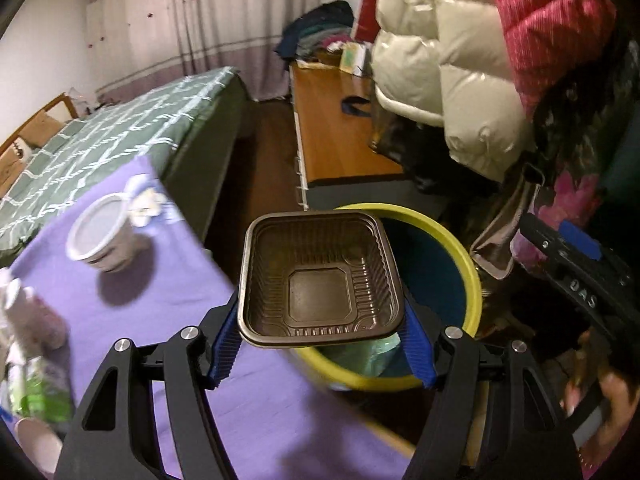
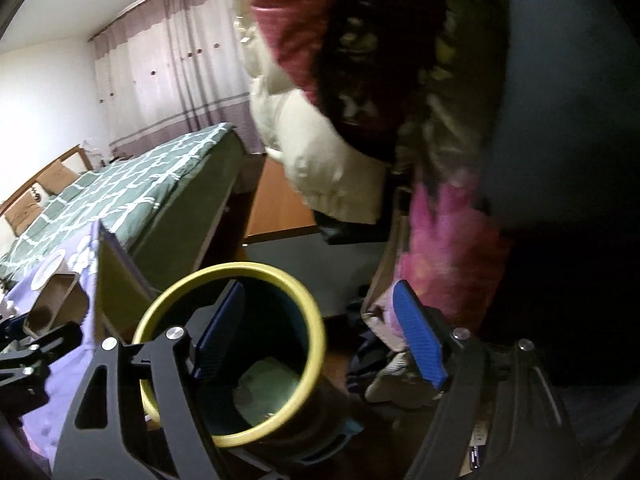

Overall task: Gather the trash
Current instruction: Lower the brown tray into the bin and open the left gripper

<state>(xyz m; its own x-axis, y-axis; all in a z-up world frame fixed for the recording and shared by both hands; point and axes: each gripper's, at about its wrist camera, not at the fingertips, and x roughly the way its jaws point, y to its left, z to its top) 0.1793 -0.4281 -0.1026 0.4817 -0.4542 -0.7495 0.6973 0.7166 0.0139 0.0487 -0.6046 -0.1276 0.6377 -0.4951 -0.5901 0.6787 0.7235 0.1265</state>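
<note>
Brown plastic tray point(image 1: 320, 280) | thin, light, flexible, crushable | left gripper point(image 1: 320, 344) pinching opposite rims above yellow-rimmed bin point(image 1: 472, 272) | right gripper point(image 2: 320, 336) spread, empty

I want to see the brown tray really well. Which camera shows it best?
The left wrist view: the brown tray sits front and centre, gripped between the left gripper fingers above the yellow-rimmed bin. The right wrist view shows it only edge-on, small, at the far left.
</note>
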